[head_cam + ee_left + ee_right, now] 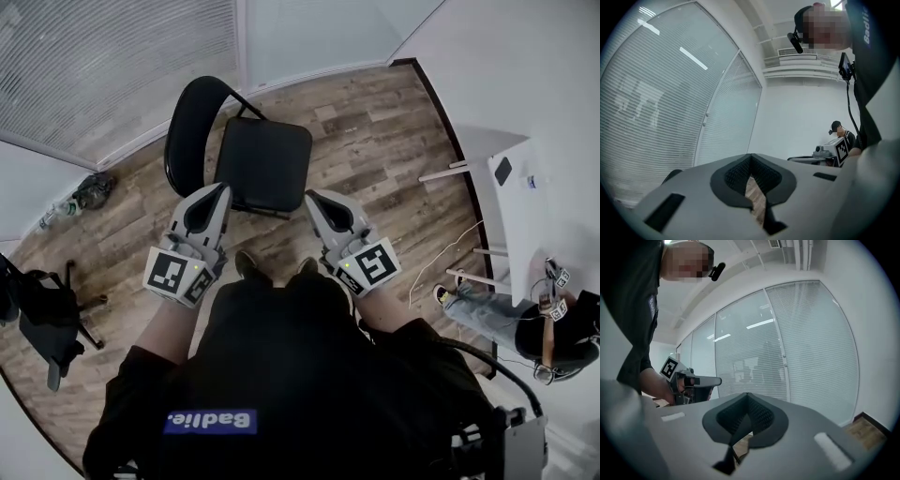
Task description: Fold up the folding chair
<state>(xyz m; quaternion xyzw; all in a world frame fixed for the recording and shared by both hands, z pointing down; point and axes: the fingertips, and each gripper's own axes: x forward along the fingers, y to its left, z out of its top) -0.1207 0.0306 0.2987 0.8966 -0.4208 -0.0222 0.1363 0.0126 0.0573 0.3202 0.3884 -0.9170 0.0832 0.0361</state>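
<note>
While the left gripper and the right gripper are held side by side in front of the person, the jaws of each are seen pressed together, with nothing gripped between them. Only a strip of wood floor is glimpsed below the pads in both gripper views. The chair is found standing unfolded on that floor just beyond the gripper tips, its black seat lying flat and its rounded back turned toward the blinds. The left tip is seen at the seat's near left corner and the right tip just beside its near right corner; whether either touches it cannot be told. A white table is set along the right wall, with a second person seated beside it. A small heap is left by the blinds, its contents too small to be made out.
</note>
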